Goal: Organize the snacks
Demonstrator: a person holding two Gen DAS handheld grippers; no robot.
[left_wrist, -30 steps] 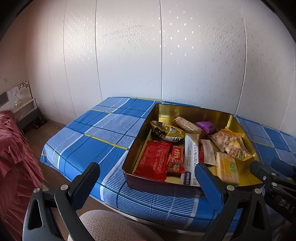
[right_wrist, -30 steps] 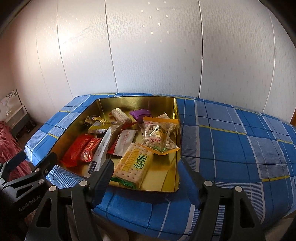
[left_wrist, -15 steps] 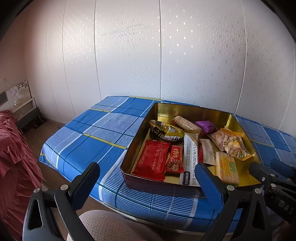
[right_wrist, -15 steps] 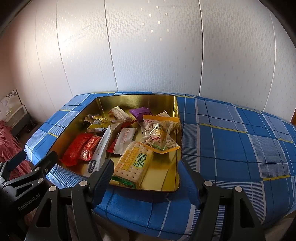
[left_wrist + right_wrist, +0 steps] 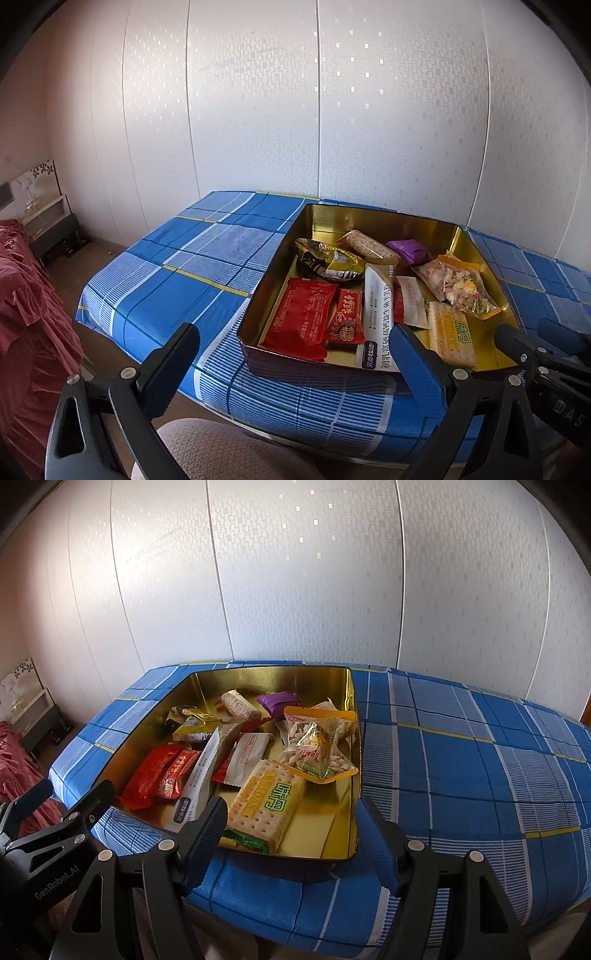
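The left tool (image 5: 295,354) hung above the near edge of the bench (image 5: 177,280), its jaws spread wide with nothing between them. The right tool (image 5: 291,830) hovered beside it, jaws also apart and empty.

Just ahead of both tools sat a gold tin (image 5: 354,218) on the blue plaid cloth (image 5: 461,768), and all the snacks lay inside it. Nearest the right tool's left finger lay a yellow cracker pack (image 5: 266,805), its near end just behind that fingertip in the right wrist view. Beyond it rested a clear bag of pale nuts (image 5: 317,746) with an orange border, against the tin's right wall. A long white packet (image 5: 376,314) ran away from the left tool's right finger, with a large red packet (image 5: 303,317) and a small red packet (image 5: 347,314) to its left. At the far end lay a purple wrapper (image 5: 410,251), a grain bar (image 5: 365,247) and a crumpled yellow-black bag (image 5: 332,258).

No snack touched either tool.
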